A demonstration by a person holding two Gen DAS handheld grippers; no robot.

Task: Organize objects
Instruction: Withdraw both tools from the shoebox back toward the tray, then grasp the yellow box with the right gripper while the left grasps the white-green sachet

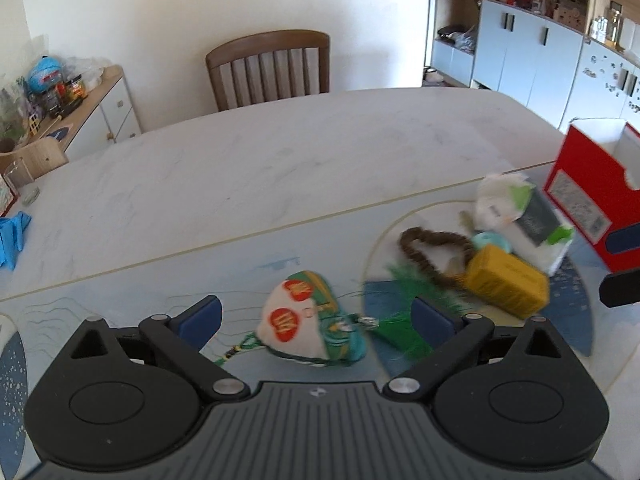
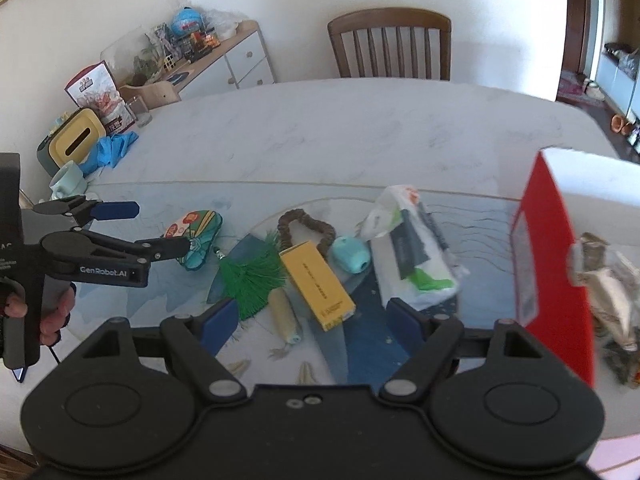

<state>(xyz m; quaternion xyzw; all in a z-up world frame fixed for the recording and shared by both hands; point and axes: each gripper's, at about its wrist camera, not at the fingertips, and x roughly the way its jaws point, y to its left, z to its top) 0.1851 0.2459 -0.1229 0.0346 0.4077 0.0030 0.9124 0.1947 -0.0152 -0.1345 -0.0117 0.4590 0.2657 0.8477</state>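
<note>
L tool (image 1: 316, 314) wide open over sachet (image 1: 310, 324); R tool (image 2: 310, 316) open.

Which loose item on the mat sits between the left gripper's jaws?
The embroidered sachet, white and teal with red patches, between the open left gripper. The yellow box lies right.

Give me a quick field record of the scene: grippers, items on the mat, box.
left gripper: open, jaws either side of the embroidered sachet, not gripping it
right gripper: open, empty, above the yellow box
other items on mat: brown bead loop, teal round piece, green tassel, white plastic packet
red box: at the right, open top
table: far half mostly bare
</note>
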